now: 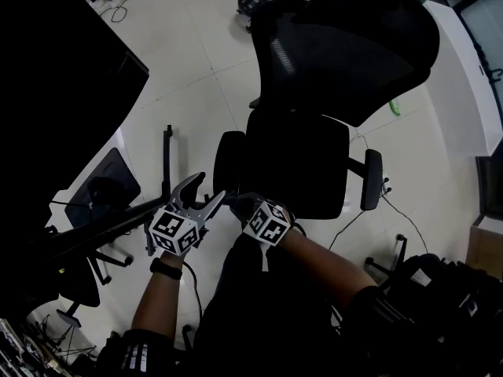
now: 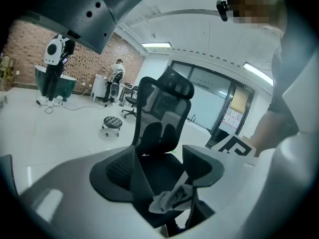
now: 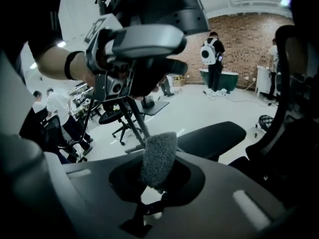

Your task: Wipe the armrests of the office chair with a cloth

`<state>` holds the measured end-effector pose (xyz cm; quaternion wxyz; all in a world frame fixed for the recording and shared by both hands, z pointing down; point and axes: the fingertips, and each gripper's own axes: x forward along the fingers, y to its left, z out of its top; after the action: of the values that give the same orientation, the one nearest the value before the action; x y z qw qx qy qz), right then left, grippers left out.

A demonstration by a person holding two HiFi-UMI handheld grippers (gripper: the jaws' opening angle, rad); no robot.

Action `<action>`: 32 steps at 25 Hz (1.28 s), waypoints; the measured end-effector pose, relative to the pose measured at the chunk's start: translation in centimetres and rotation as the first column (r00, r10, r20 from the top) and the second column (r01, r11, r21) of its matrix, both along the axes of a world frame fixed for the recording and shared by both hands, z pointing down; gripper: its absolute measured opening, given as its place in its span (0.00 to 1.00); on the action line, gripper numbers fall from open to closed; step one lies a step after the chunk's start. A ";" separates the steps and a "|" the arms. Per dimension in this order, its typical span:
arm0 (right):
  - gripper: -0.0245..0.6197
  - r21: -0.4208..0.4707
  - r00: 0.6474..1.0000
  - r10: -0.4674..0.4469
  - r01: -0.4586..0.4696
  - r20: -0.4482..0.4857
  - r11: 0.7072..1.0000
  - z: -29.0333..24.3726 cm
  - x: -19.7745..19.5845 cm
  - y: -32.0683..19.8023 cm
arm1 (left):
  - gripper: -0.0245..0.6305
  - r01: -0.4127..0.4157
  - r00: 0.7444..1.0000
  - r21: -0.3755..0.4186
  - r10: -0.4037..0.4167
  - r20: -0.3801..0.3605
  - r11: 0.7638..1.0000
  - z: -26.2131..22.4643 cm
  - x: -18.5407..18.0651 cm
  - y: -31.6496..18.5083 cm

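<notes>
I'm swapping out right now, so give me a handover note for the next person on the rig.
Left claw: open, empty, beside the right one.
Right claw: shut on the cloth.
Chair: near armrest just ahead of both claws, far armrest untouched.
Done: cloth is in the claw.
Left: wipe both armrests; the cloth is not seen resting on either yet.

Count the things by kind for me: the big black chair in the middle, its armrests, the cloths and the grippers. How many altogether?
office chair: 1
armrests: 2
cloth: 1
grippers: 2, the left gripper and the right gripper
Total: 6
</notes>
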<state>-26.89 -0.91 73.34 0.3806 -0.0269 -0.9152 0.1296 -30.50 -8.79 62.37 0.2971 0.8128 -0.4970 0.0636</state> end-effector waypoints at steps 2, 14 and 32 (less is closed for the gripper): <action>0.09 0.002 0.996 0.080 -0.080 0.035 0.997 -2.0 1.7 -1.7 | 0.53 -0.022 1.000 0.009 0.022 -0.002 1.000 -0.6 0.6 -0.4; 0.09 0.134 0.883 0.412 -0.446 0.224 0.885 -16.3 15.7 -9.8 | 0.53 -0.229 0.973 0.123 0.229 0.008 0.966 -7.8 7.7 -2.5; 0.09 0.229 0.767 0.397 -0.562 0.504 0.795 -31.5 32.5 2.3 | 0.53 -0.271 0.962 0.279 0.266 0.056 0.921 -18.1 25.9 10.6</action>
<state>5.63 1.41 41.89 0.1196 0.2555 -0.9585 0.0416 -4.63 1.81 44.25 0.1618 0.9068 -0.3873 0.0387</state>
